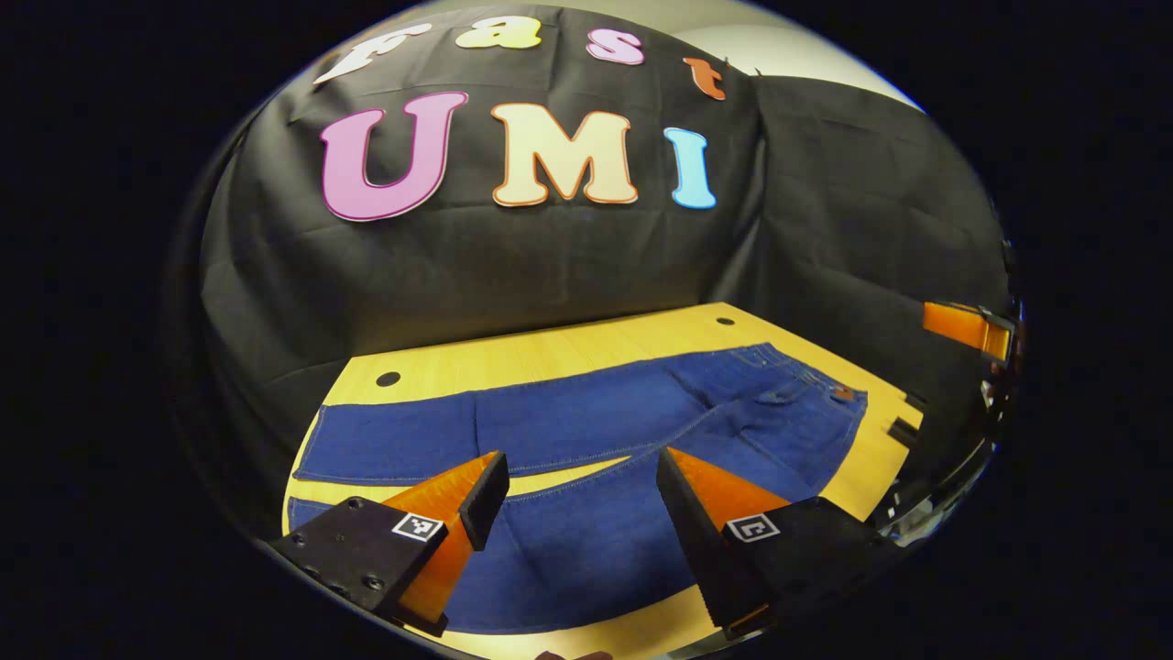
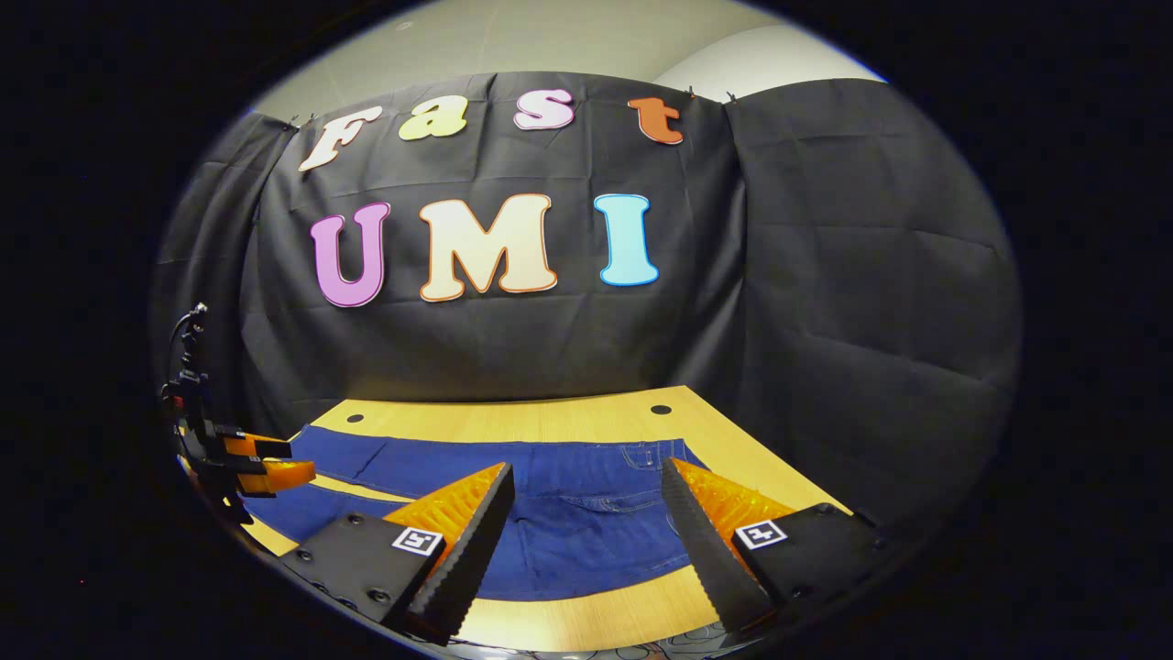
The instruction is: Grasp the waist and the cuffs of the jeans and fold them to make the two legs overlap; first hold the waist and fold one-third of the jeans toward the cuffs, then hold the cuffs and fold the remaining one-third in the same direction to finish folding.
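Observation:
Blue jeans lie flat on the wooden table, the two legs spread apart with a strip of wood showing between them. The waist is at the right and the cuffs at the left in the left gripper view. My left gripper hovers open over the legs, holding nothing. In the right gripper view the jeans lie ahead with the waist at the right, and my right gripper hovers open above them. The left gripper also appears at the far left there, and the right gripper at the left view's right edge.
Black cloth walls close the booth behind and to the right of the table. Two round holes sit near the table's far edge. A strip of bare wood runs along the near edge in front of the jeans.

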Motion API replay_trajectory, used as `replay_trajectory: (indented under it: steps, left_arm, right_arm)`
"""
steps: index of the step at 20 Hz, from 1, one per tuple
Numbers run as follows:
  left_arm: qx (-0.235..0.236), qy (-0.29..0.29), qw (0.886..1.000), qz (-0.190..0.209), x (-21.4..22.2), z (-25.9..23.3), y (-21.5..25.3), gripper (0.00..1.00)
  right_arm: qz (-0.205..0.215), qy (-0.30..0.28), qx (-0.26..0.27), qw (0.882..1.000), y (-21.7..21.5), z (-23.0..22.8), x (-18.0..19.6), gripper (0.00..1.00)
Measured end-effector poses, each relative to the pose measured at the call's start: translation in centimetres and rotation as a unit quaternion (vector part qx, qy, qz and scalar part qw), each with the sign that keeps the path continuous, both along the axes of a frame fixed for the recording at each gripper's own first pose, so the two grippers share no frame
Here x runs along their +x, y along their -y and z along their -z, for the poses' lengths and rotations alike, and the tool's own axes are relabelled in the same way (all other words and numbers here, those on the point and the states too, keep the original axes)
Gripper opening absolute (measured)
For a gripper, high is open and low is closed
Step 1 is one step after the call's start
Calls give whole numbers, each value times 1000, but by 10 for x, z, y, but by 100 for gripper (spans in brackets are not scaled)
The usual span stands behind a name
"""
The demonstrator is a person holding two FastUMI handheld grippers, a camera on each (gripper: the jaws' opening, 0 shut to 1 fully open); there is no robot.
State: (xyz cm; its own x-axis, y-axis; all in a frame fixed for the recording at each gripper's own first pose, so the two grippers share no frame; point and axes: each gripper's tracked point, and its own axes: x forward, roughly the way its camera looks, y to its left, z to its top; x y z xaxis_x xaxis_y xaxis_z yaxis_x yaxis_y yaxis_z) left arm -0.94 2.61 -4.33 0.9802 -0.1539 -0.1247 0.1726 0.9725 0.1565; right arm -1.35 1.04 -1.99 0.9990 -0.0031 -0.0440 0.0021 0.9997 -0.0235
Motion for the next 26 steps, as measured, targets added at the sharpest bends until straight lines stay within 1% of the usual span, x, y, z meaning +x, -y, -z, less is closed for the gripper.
replay_trajectory:
  steps: [2, 3, 6, 8, 9, 10, 12, 13, 15, 17, 18, 19, 20, 22, 25, 26]
  left_arm:
    - [35, -6, 999, 9, -6, 5, -16, 96]
    - [47, -10, 999, 14, -8, 7, -24, 96]
    - [85, -36, 995, 32, -19, 20, -40, 95]
    - [113, -65, 990, 50, -27, 36, -48, 96]
    - [129, -83, 986, 61, -31, 45, -52, 96]
    - [145, -102, 981, 78, -37, 55, -54, 96]
    - [182, -145, 967, 106, -50, 81, -62, 96]
    - [203, -164, 958, 116, -56, 92, -68, 97]
    - [238, -200, 941, 136, -68, 113, -79, 96]
    - [258, -231, 926, 148, -76, 132, -89, 96]
    - [265, -245, 920, 152, -79, 139, -94, 96]
    - [274, -262, 912, 155, -82, 148, -99, 100]
    - [282, -276, 905, 158, -84, 154, -106, 96]
    - [294, -310, 890, 159, -88, 167, -121, 96]
    - [288, -342, 880, 160, -87, 177, -129, 95]
    - [287, -351, 877, 159, -87, 178, -131, 95]
  right_arm:
    - [-6, -8, -2, 1000, -6, 7, 0, 98]
    - [-10, -13, -2, 1000, -11, 11, 0, 100]
    - [-23, -23, 1, 999, -22, 19, 0, 100]
    - [-30, -31, 2, 999, -29, 25, 2, 100]
    - [-34, -35, 1, 999, -33, 28, 3, 98]
    - [-37, -39, 0, 999, -36, 31, 3, 100]
    - [-47, -47, -2, 998, -44, 37, 5, 98]
    - [-51, -51, -3, 997, -47, 40, 5, 100]
    - [-58, -59, -4, 997, -53, 46, 6, 100]
    - [-63, -66, -5, 996, -56, 52, 7, 100]
    - [-64, -71, -4, 995, -57, 55, 8, 100]
    - [-65, -76, -3, 995, -57, 60, 8, 100]
    - [-65, -80, -2, 995, -57, 62, 9, 100]
    - [-64, -86, -6, 994, -57, 68, 10, 100]
    - [-63, -101, -18, 993, -54, 78, 12, 100]
    - [-63, -104, -19, 992, -54, 80, 14, 98]
